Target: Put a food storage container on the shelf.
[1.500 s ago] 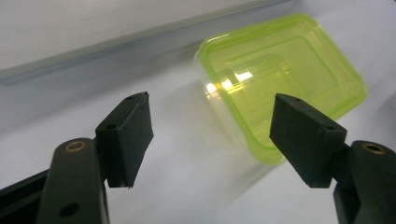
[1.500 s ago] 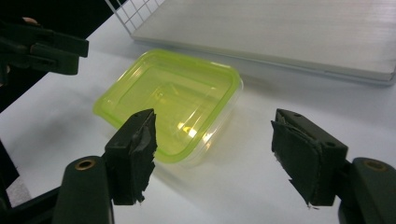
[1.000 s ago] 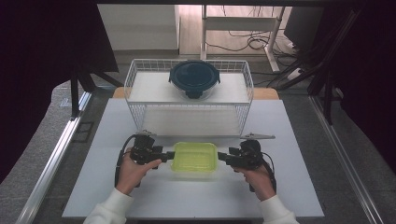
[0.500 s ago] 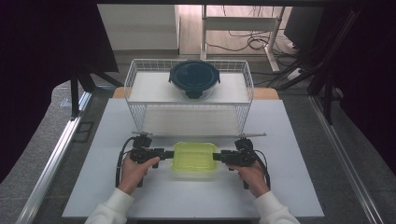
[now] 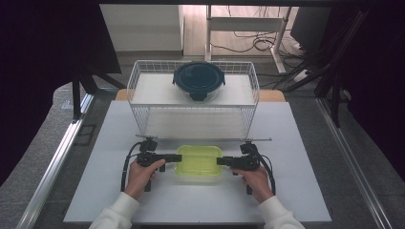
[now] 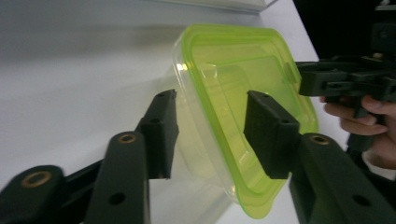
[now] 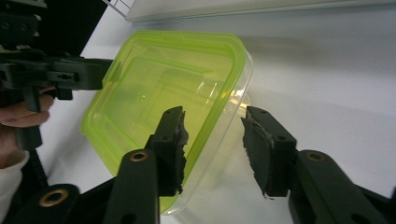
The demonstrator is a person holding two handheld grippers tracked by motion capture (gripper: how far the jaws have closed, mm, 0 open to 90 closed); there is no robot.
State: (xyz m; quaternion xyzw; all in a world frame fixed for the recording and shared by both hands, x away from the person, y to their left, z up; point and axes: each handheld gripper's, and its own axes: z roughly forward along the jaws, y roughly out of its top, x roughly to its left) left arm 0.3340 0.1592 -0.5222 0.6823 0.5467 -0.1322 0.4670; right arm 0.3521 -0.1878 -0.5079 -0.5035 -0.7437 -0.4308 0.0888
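A clear tub with a yellow-green lid (image 5: 198, 161) lies flat on the white table, near the front. My left gripper (image 5: 177, 157) points at its left short end and my right gripper (image 5: 220, 161) at its right short end. In the left gripper view the open jaws (image 6: 210, 107) straddle the rim of the tub (image 6: 243, 93), one jaw over the lid, the other beside the clear wall. The right gripper view has the open jaws (image 7: 214, 122) likewise astride a corner of the tub (image 7: 163, 88). Gaps remain on both sides of the rim.
Behind the tub stands a white wire basket (image 5: 193, 98) with a dark blue round lidded bowl (image 5: 198, 80) on its upper shelf. A thin metal rod (image 5: 205, 139) lies along the basket's front foot. The white table (image 5: 296, 191) stretches out on both sides.
Both grippers have swung from angled positions to point straight at the tub's ends and moved in until their jaws straddle the rim. The tub has stayed put.
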